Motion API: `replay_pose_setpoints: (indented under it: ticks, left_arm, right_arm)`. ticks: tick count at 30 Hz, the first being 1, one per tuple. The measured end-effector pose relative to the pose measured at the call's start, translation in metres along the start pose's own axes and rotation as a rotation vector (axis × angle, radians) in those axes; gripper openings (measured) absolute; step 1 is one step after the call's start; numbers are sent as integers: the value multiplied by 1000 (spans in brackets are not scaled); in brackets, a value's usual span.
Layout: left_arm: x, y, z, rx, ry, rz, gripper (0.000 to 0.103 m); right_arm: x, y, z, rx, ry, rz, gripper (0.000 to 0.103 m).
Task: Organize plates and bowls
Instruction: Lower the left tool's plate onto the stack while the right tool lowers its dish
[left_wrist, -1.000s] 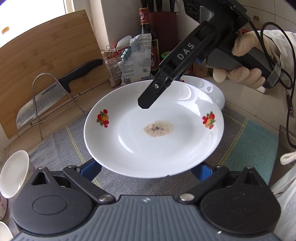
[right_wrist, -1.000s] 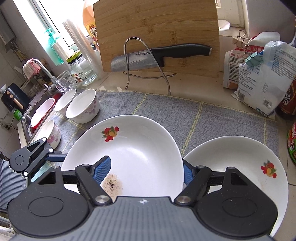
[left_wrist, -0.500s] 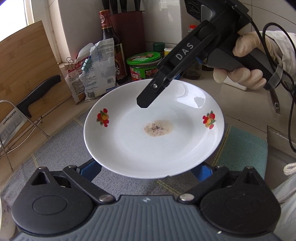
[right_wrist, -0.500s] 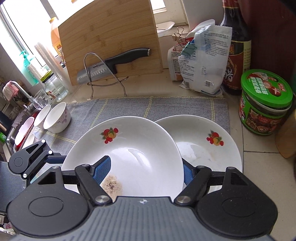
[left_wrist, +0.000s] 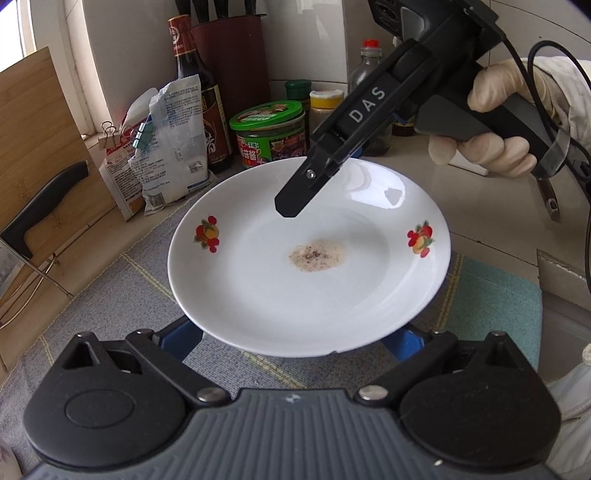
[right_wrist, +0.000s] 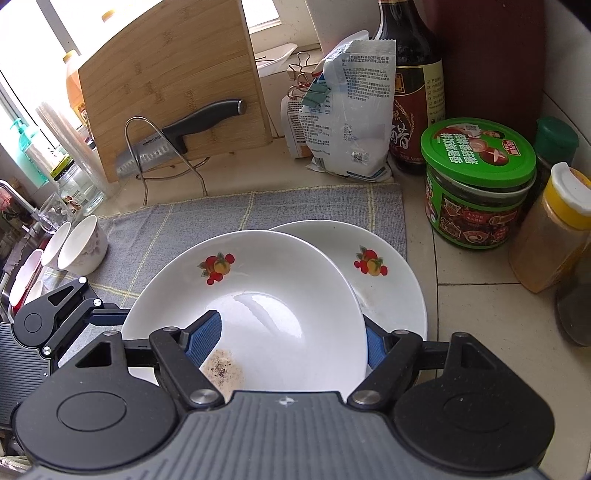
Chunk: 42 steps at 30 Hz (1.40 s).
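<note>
The plate (left_wrist: 258, 295) is white, with red-and-orange fruit sprigs on its rim and a tan, black-speckled smear in its well. A second plate (right_wrist: 391, 291) under it is white with the same fruit print. The mat (right_wrist: 229, 214) is grey, crossed by thin yellow lines, with a teal block (left_wrist: 495, 295) at one end. The tongs (right_wrist: 291, 343) are black with blue ribbed pads (right_wrist: 205, 339). The jar (right_wrist: 476, 184) has a green lid and a red-and-green label. The bottle (right_wrist: 413, 88) is dark brown with a cream label. The board (right_wrist: 166, 85) is pale bamboo. The knife (right_wrist: 177, 136) has a black handle and steel blade. The glove (left_wrist: 491, 122) is cream.
</note>
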<state>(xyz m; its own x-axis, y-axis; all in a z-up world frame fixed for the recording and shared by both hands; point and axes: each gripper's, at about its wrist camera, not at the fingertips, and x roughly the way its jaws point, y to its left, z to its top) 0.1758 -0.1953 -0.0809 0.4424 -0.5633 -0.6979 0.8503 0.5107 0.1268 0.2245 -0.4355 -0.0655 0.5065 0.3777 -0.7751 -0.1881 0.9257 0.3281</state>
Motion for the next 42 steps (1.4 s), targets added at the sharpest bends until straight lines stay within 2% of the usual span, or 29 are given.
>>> replay_pose_setpoints:
  ticks: [17,42]
  left_arm:
    - [17,1,12,31,8,-21,101]
    - [26,5,14,25,25,-16,101]
  right_arm:
    - [1,-17,0,29,0,-48,82]
    - [-1,-21,-3,54,6,-53,82]
